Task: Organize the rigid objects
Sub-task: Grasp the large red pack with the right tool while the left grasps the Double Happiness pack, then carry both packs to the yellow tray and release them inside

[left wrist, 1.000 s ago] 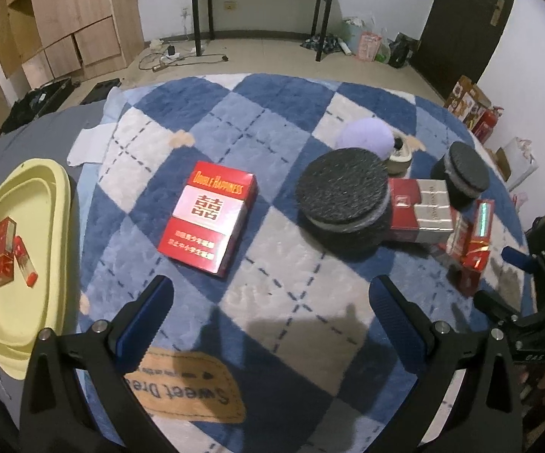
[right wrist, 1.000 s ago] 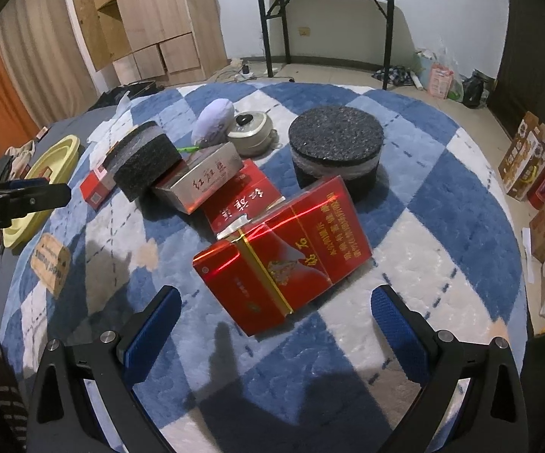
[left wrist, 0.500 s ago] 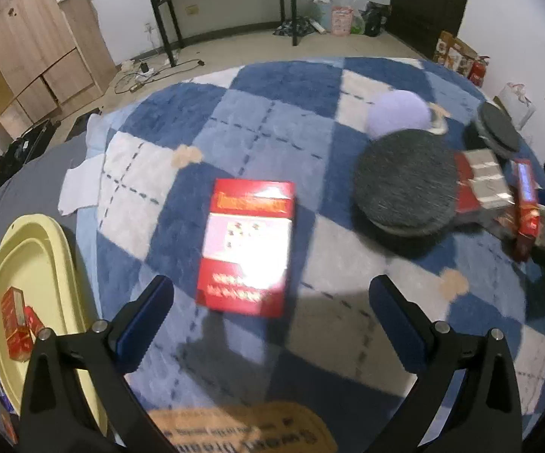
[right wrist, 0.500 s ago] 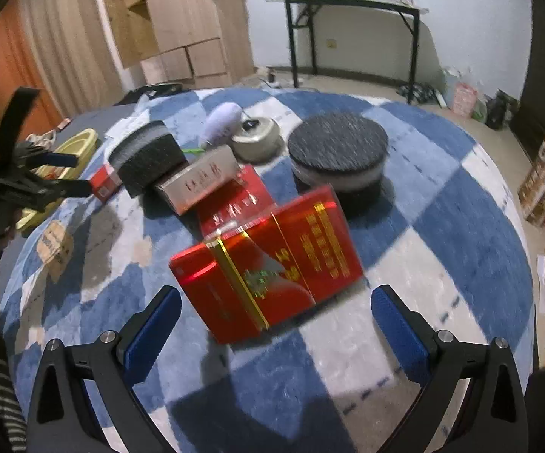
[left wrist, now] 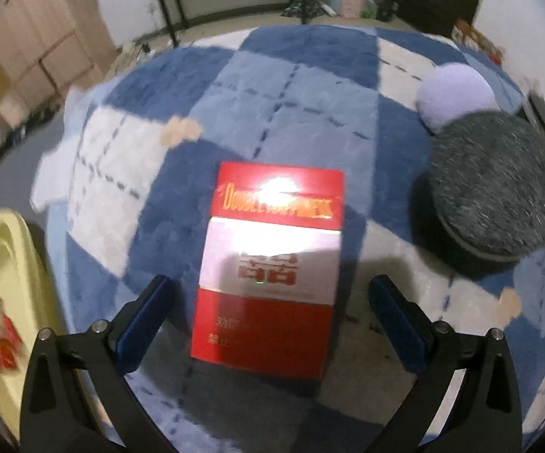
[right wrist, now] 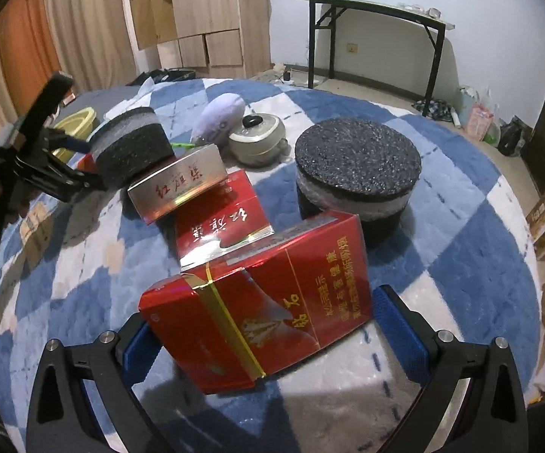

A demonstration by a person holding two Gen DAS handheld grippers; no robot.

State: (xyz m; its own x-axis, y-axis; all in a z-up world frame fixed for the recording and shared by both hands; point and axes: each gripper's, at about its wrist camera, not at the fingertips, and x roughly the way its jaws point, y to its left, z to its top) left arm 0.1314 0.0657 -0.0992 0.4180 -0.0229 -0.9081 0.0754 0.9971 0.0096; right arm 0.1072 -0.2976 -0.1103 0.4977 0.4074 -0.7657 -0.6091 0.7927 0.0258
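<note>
Left tongs [left wrist: 272, 317] spread wide, released, straddling the red-white carton [left wrist: 270, 264] lying flat on the checkered blanket [left wrist: 291, 94]. Right tongs [right wrist: 268, 332] also released, pads either side of the red carton [right wrist: 261, 302], not clearly clamping it. Yellow tray [left wrist: 4, 283] at left holds small red boxes [left wrist: 2, 336].

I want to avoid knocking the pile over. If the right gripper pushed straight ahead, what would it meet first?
The red carton, which already sits between the open right gripper fingers. Beyond it lies the smaller red pack, though depth there is uncertain.
</note>
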